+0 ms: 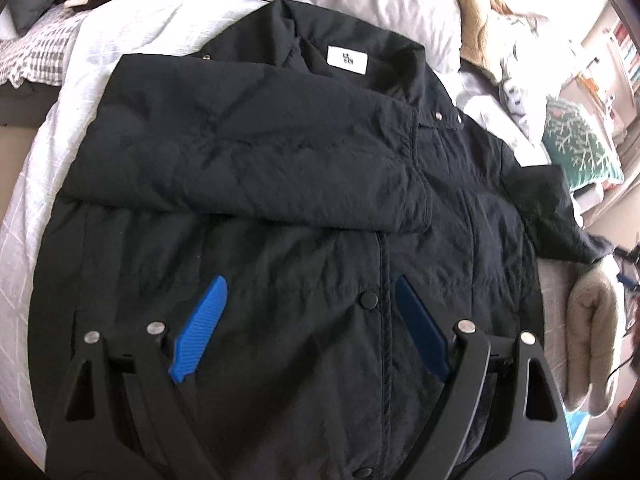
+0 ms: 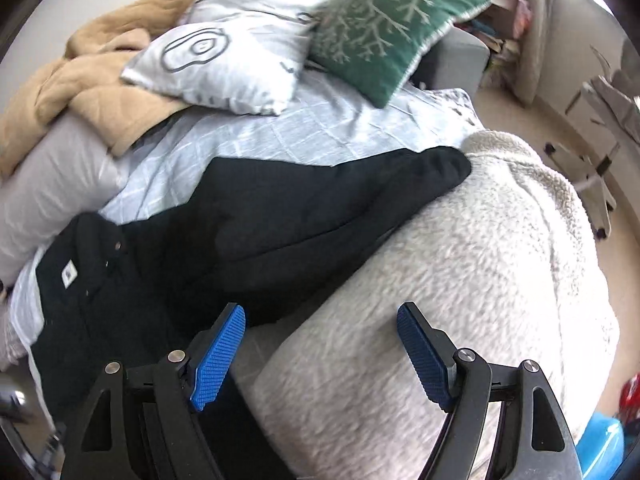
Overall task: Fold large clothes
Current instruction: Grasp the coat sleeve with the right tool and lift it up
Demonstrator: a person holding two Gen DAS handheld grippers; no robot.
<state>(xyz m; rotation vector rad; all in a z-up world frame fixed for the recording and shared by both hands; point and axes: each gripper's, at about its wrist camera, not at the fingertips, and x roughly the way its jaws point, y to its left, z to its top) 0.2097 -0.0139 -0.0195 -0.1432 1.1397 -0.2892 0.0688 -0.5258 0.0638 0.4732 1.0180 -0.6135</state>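
Observation:
A black padded jacket [image 1: 280, 208] lies front-up on the bed, collar and white label [image 1: 347, 60] at the far end. One sleeve [image 1: 256, 152] is folded across its chest. The other sleeve [image 1: 560, 216] lies spread out to the right; it also shows in the right wrist view [image 2: 328, 208], its cuff resting on a cream fleece blanket [image 2: 460, 280]. My left gripper [image 1: 310, 286] is open and empty above the jacket's lower front, near a snap button [image 1: 368, 300]. My right gripper [image 2: 320, 320] is open and empty, over the blanket beside the spread sleeve.
A pale quilted bedspread [image 2: 320, 128] covers the bed. A green cushion [image 2: 384, 32], grey-white patterned pillows [image 2: 224, 60] and a tan blanket [image 2: 80, 80] lie at the far end. The floor and chair legs [image 2: 596, 176] are to the right.

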